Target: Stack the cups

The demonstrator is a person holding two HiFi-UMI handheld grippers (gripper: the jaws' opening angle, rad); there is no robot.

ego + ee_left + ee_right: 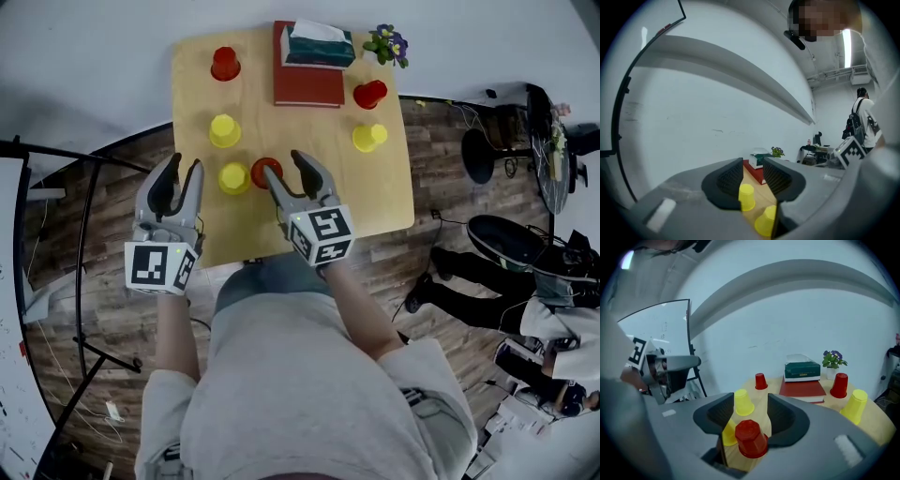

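Upside-down cups are spread over the wooden table (pixel 384 197). A red cup (pixel 263 172) stands next to a yellow cup (pixel 233 178) near the front edge, with another yellow cup (pixel 224 131) behind them. My right gripper (pixel 287 172) hangs over the red cup (pixel 751 439), jaws wide open around it, pads not pressing. To the left, my left gripper (pixel 182 173) is off the table's edge, open and empty. Through its jaws (pixel 752 180) I see two yellow cups (pixel 746 197) (pixel 765 221).
Farther back stand a red cup (pixel 225 64), a red cup (pixel 369 94) and a yellow cup (pixel 368 137). A green tissue box (pixel 319 45) lies on a red book (pixel 307 86), beside a small plant (pixel 387 44). A black stand (pixel 84 281) is at left.
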